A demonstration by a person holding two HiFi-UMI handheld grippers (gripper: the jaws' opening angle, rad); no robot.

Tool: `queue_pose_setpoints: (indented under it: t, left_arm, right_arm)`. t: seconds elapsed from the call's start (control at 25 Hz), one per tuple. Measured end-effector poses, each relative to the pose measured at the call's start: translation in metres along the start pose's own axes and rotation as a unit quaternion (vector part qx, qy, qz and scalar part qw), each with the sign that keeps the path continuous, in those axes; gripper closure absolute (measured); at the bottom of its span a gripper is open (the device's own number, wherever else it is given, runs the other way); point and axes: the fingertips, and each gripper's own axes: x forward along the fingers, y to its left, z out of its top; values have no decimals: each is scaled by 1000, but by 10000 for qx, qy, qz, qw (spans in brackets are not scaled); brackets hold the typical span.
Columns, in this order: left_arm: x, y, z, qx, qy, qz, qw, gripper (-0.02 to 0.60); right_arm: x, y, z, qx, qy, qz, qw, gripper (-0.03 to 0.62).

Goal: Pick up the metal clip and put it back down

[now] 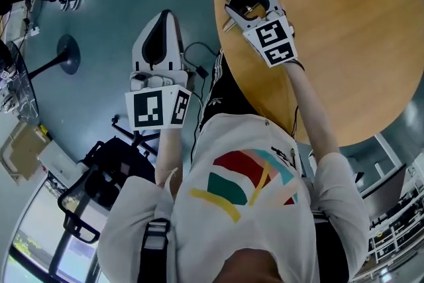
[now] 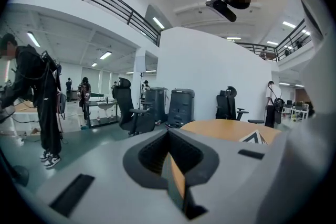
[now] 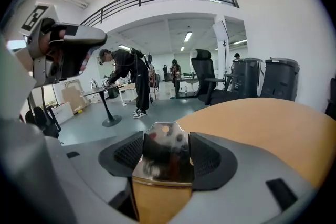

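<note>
The shiny metal clip [image 3: 164, 157] sits pinched between the two dark ribbed pads of my right gripper [image 3: 165, 150], which is shut on it. In the head view that right gripper [image 1: 248, 0] hovers over the near-left part of the round wooden table [image 1: 338, 36], with the clip [image 1: 252, 10] showing between its jaws. My left gripper [image 1: 164, 18] hangs off the table's left side, above the teal floor. In its own view the left gripper [image 2: 169, 159] has its jaws together with nothing in them.
The table [image 3: 262, 128] edge curves just below the right gripper. A black office chair [image 1: 99, 189] stands by my left side, and a cable [image 1: 199, 56] lies on the floor. A person in black [image 3: 126, 78] bends over a small table farther off.
</note>
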Motion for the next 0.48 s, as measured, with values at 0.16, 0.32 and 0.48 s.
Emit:
queue_pose_setpoints:
  t: [0.16,0.32,0.48]
  left_arm:
    - [-20,25,-19,-125,-9,332,9994,538]
    - [-41,39,-37,-169,-3,427,9989,538]
    - [-52,34,-33,-210,-125,396,9989,538]
  right_arm:
    - [14,6,-13,-1,64,-131,9999,313]
    - [22,17,-16,-3,47,-299,9995,313]
    - [26,27,-21,-382,179,-334,9986,313]
